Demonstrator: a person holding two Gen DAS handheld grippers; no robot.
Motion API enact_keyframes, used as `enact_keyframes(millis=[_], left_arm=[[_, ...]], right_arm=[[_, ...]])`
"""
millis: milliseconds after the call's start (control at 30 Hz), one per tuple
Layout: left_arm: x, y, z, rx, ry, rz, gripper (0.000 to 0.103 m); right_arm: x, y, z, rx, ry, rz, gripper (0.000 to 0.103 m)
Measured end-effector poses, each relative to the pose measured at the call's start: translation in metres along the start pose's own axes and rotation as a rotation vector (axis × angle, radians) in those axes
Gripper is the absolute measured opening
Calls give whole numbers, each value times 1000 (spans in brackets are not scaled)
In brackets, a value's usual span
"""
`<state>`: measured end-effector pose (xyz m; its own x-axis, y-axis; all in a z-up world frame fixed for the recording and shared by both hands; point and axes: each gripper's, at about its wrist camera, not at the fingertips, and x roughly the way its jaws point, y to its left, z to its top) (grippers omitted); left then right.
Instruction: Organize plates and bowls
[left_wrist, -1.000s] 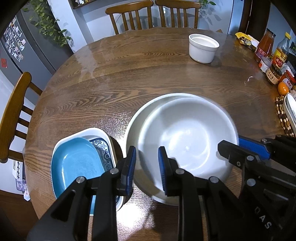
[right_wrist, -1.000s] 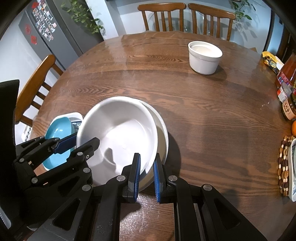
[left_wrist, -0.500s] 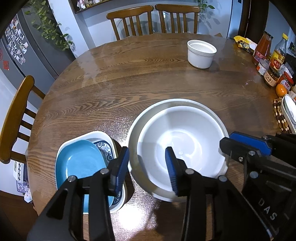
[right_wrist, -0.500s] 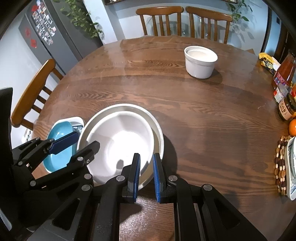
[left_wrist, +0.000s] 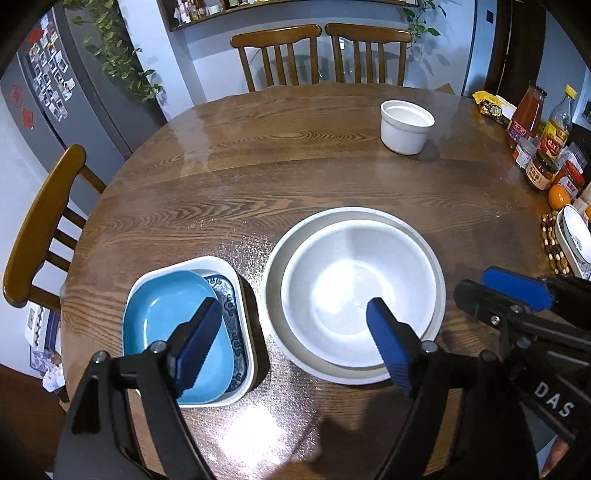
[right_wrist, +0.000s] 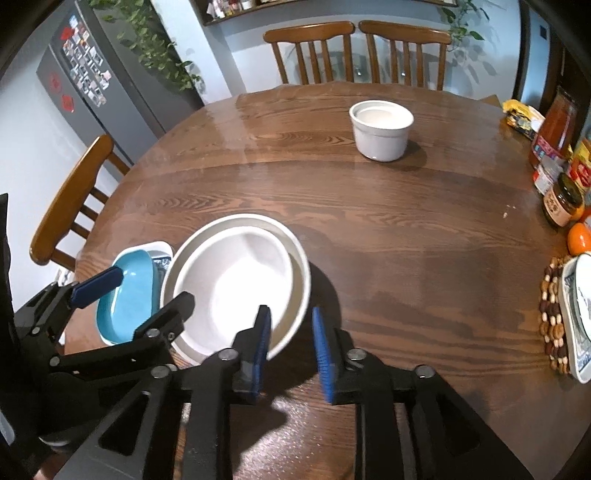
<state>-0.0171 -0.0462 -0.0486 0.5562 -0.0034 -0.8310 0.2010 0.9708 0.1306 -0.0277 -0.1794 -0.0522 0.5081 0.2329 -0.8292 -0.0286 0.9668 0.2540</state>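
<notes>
the white bowl (left_wrist: 360, 291) is sitting nested inside a wider white plate (left_wrist: 424, 240), and this stack is serving as the landmark on the round wooden table (left_wrist: 295, 177). the bowl is lying slightly off centre in the plate, leaving a wider band of rim showing on the far side.

the left gripper (left_wrist: 295, 343) is hovering above the near edge of the stack with its fingers spread wide and holding nothing. one blue pad (left_wrist: 388, 347) is showing over the near part of the bowl. the other pad is showing over the blue dish (left_wrist: 162, 317).

the right gripper (right_wrist: 291, 347) is hovering at the near right edge of the stack with its fingers parted and gripping nothing. the left pad (right_wrist: 260, 343) is overlapping the stack's rim in the right wrist view; whether it is touching cannot be told. the right pad is standing over bare table.

just left of the stack, the blue dish is resting inside a white rectangular dish (left_wrist: 236, 273) with a blue pattern on its floor. the two stacks are lying close together, with a narrow strip of table between them.

far beyond the stack, well apart, a white ramekin (right_wrist: 380, 129) is standing upright. to the right of the stack, at the table's edge, sauce bottles (left_wrist: 524, 110), a jar (right_wrist: 561, 199) and an orange (left_wrist: 557, 195) are standing grouped.
</notes>
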Motion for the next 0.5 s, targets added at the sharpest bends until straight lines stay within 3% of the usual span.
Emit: enact_keyframes(millis=[133,500], left_arm=[[-3,-4,-1,-10,0,0,84],[-25,-30,2,10,-57,-11,92]], right_arm=[[-9,-10,-4,29,-19,-4,50],[-47,-49,-1,69,-94,-42,51]])
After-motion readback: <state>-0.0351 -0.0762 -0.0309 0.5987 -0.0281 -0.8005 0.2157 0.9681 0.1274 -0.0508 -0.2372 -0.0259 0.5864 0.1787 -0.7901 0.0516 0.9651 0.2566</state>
